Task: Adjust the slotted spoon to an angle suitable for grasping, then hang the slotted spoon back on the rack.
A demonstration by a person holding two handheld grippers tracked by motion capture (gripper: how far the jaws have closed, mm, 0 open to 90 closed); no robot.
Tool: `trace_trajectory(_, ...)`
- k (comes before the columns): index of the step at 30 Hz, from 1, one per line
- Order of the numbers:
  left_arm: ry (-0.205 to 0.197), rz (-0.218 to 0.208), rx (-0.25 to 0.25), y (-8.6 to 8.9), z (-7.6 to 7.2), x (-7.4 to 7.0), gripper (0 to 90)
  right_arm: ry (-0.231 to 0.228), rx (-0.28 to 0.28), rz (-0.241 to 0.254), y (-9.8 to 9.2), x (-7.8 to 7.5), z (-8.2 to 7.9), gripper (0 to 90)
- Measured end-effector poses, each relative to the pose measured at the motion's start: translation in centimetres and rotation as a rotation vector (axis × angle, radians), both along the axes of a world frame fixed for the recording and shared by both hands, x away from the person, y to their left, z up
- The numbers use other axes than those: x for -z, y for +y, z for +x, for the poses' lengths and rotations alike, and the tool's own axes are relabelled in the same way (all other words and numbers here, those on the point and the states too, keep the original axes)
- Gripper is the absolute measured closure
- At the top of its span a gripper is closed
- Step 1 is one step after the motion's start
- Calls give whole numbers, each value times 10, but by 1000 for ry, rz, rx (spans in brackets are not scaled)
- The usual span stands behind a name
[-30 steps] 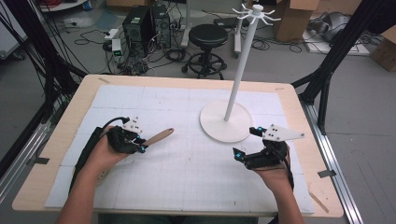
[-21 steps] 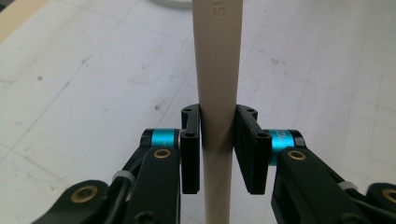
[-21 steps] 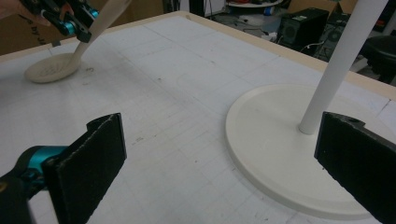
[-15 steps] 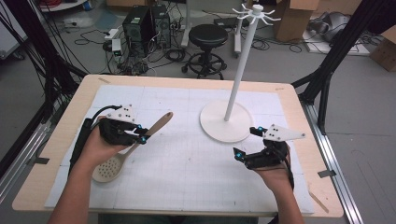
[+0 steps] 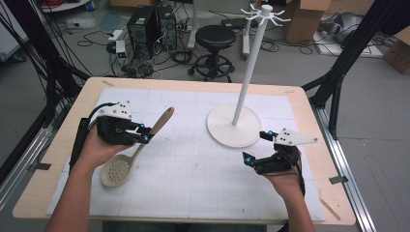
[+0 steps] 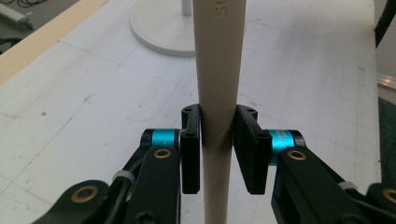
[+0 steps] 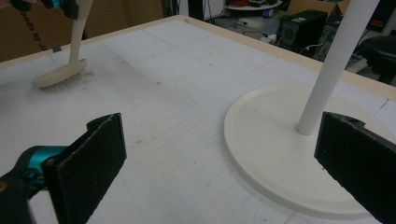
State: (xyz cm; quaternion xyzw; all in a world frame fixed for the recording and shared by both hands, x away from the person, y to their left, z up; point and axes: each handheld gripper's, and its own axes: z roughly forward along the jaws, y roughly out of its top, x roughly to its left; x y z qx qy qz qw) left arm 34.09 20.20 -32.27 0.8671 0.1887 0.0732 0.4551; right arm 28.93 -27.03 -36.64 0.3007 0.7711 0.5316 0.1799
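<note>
Over the last second the left gripper [image 5: 144, 136] has drawn back toward the person's left and tipped the beige wooden slotted spoon [image 5: 138, 152] up by its handle; where the spoon was first mostly hidden under the hand, its perforated bowl now shows on the white gridded mat [image 5: 183, 193], and the handle slants up and away toward the stand. The right gripper [image 5: 256, 147] has not shifted.

The left gripper view shows the jaws clenched on the handle partway along its length, pads pressed to either side of the round shaft. In the right gripper view the spoon's bowl [image 7: 58, 74] appears to rest on the surface with the handle rising from it. The right gripper's jaws are spread wide, grasping nothing, with the white pole stand with a round base [image 7: 299, 154] between and beyond them.

Judging from this, the pick-up is under way: the grip is secure, the bowl end has yet to leave the surface, and the hooked top of the stand [image 5: 265, 12] looks the likely destination.
</note>
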Motion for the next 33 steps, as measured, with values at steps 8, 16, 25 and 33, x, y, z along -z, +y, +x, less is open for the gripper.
trace_trajectory(8, -20, -23, 16, 7, 0, -22, 730, 1, 6, 16, -2, -2, 0, 5)
trace_trajectory(16, -52, -85, 31, 10, -4, -38, 731, 2, 5, 16, -1, -2, 1, 6)
trace_trajectory(25, -66, -104, 31, 9, -4, -46, 730, 2, -1, 23, -1, -3, -1, 5)
trace_trajectory(33, -67, -103, 57, 3, 4, -57, 731, 9, 0, 21, 0, -1, 0, 6)
